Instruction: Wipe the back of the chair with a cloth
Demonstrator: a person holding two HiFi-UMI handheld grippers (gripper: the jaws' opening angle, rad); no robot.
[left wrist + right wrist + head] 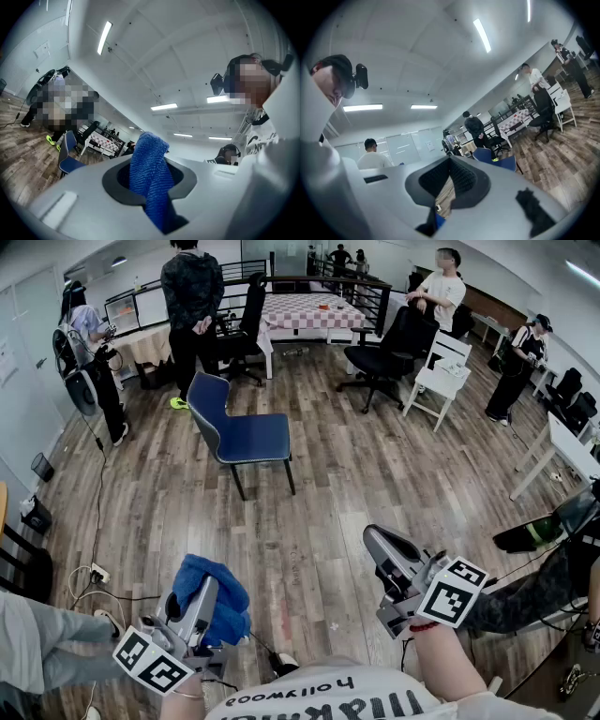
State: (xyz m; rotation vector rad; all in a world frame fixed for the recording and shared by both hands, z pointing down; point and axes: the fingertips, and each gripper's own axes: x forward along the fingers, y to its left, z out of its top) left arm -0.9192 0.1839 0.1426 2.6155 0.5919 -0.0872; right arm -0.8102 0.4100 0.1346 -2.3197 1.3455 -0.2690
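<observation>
The blue chair [242,432] stands on the wood floor in the middle of the room, its back towards the left; it is well ahead of both grippers. My left gripper [202,591] is low at the left, shut on a blue cloth [223,607] that bunches round its jaws. In the left gripper view the cloth [149,173] sticks up between the jaws, with the chair [68,152] small at the left. My right gripper [378,542] is at the lower right, shut and holding nothing. The right gripper view shows its tips [451,161] meeting, the chair [497,161] beyond.
Several people stand around the room. A black office chair [389,348], a white chair [441,376] and a checkered table [305,310] are behind the blue chair. A white table [572,446] is at the right. Cables and a power strip [98,573] lie at the left.
</observation>
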